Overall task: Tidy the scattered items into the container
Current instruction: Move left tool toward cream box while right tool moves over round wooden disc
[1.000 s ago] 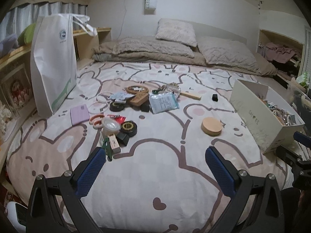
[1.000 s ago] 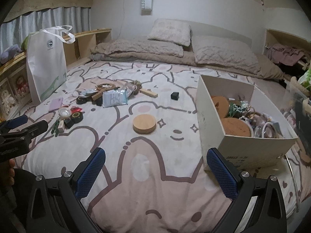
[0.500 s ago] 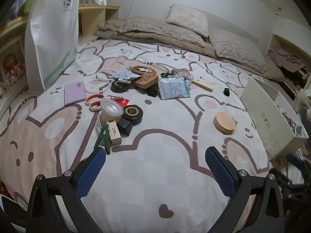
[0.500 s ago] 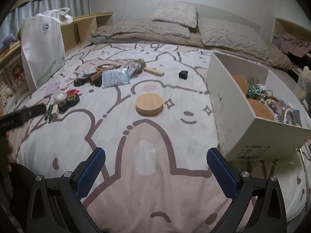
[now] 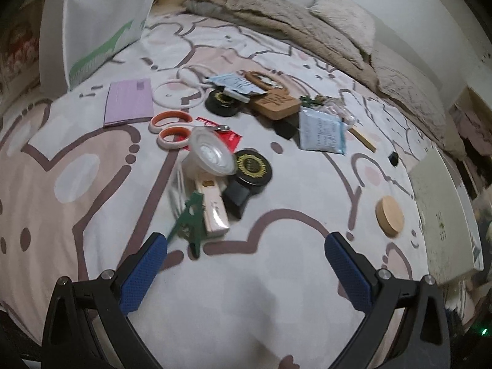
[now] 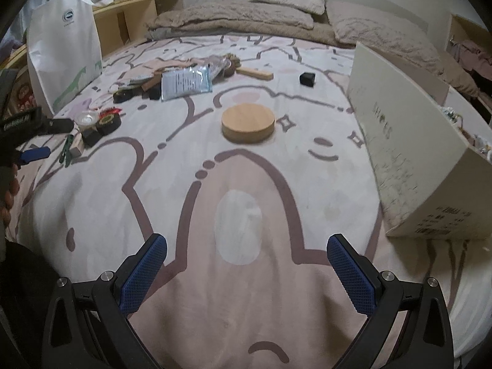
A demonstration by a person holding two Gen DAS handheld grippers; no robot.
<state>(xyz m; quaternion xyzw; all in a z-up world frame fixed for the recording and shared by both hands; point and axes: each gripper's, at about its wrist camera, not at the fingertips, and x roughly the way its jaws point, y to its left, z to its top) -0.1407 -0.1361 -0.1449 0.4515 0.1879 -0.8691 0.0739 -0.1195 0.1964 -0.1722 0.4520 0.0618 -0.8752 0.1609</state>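
Both tools hover over the bed, and nothing is gripped. The left gripper (image 5: 246, 246) has its jaws spread wide, blue pads (image 5: 140, 276) empty, with bedspread (image 5: 246, 307) between them. Just beyond its left fingertip lies a green clip (image 5: 190, 224), touching a pale wooden block (image 5: 212, 206). Past that, the cluster: a clear plastic cup (image 5: 210, 155) tipped on its side, a black round tin with a gold emblem (image 5: 252, 166) right beside it, a small black box (image 5: 236, 198) near the tin. Further off lie orange-handled scissors (image 5: 170, 129), a purple notebook (image 5: 129, 101), white rings (image 5: 178, 95), a second black tin (image 5: 223, 103), a wooden tag (image 5: 275, 103) and a pale blue packet (image 5: 321, 133).

Over to the right gripper (image 6: 246, 250): jaws spread wide too, holding nothing, aimed along the bedspread at the round wooden lid (image 6: 248, 123), which sits alone, well apart from the clutter on the left. A small black cube (image 6: 307, 79) rests further back. The container, a cream cardboard box (image 6: 409, 160), stands at the right of the bed, open top partly visible with items inside at its far edge, too small to name. A white paper bag (image 6: 64, 52) stands upright at the far left.
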